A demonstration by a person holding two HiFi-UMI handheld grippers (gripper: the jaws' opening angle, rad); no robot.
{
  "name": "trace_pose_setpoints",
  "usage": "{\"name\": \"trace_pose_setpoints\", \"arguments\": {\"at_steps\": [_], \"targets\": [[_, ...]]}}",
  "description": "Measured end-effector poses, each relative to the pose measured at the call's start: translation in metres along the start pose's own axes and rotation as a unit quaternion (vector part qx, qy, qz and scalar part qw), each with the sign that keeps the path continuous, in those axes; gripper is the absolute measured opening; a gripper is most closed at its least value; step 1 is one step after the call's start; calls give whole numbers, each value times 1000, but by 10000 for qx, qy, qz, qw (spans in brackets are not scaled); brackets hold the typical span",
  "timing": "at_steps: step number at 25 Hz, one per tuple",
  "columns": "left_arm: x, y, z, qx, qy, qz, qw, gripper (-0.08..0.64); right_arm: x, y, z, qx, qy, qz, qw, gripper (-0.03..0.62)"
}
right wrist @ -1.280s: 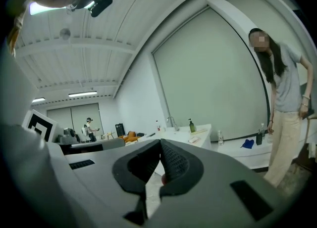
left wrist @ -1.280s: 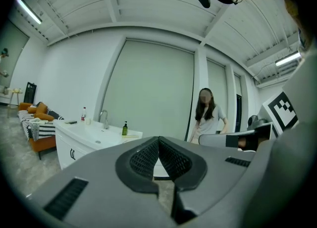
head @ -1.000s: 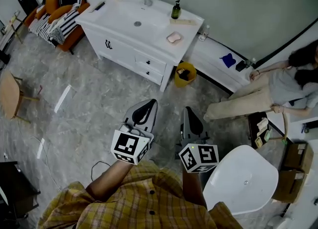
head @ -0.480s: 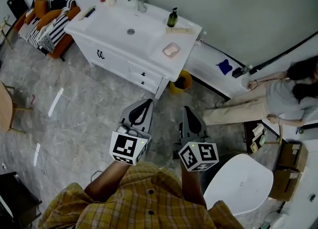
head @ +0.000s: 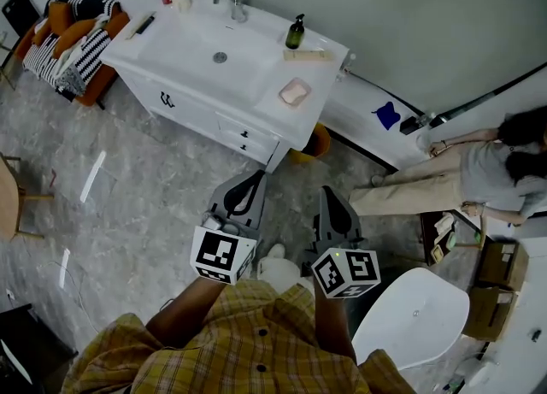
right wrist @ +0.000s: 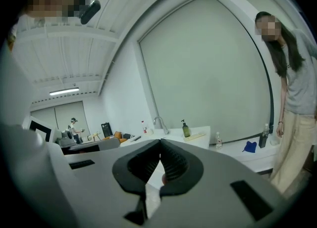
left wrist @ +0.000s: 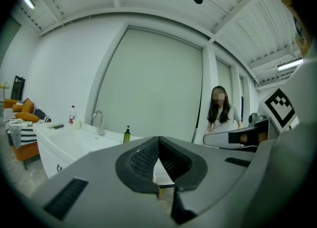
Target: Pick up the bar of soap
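Even, cool overhead lighting; both gripper views bulge, corners black, near fingers (left wrist: pixel 143 160) slightly soft.

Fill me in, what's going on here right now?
A person in a yellow plaid shirt holds a gripper in each hand. The left gripper and right gripper are both shut and empty, out over the floor short of the white vanity. The pink bar of soap lies untouched on its counter, right of the basin.
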State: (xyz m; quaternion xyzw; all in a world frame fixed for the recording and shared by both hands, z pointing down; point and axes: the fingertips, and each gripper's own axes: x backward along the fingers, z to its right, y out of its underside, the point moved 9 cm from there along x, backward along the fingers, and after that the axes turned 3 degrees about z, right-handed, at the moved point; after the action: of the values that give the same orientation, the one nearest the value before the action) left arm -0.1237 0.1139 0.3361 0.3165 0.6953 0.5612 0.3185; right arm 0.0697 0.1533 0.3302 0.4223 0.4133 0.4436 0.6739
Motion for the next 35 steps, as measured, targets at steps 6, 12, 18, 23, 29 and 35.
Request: {"name": "trace_pose_setpoints", "arguments": {"at_steps": [6, 12, 18, 23, 29, 35], "targets": [[-31, 9, -12, -7, -11, -86, 10000, 12, -27, 0, 18, 6, -15, 14, 10000, 19], [-91, 8, -25, -148, -97, -102, 9998, 12, -79, -17, 62, -121, -202, 68, 9997, 20], [-161, -6, -48, -226, -326, -57, 9992, 12, -148, -51, 104, -123, -451, 89, 9989, 20], [-219, -12, -58, -257, -503, -113, 9983, 12, -203, -71, 142, -108, -576, -32, 9983, 20], [-275, -17, -64, -241, -743, -189, 9968, 12, -246, -88, 179, -31, -752, -177, 9970, 20], [-301, -14, -67, -201, -1003, -295, 9943, 12, -276, -92, 205, -2, -975, -337, 9947, 20]]}}
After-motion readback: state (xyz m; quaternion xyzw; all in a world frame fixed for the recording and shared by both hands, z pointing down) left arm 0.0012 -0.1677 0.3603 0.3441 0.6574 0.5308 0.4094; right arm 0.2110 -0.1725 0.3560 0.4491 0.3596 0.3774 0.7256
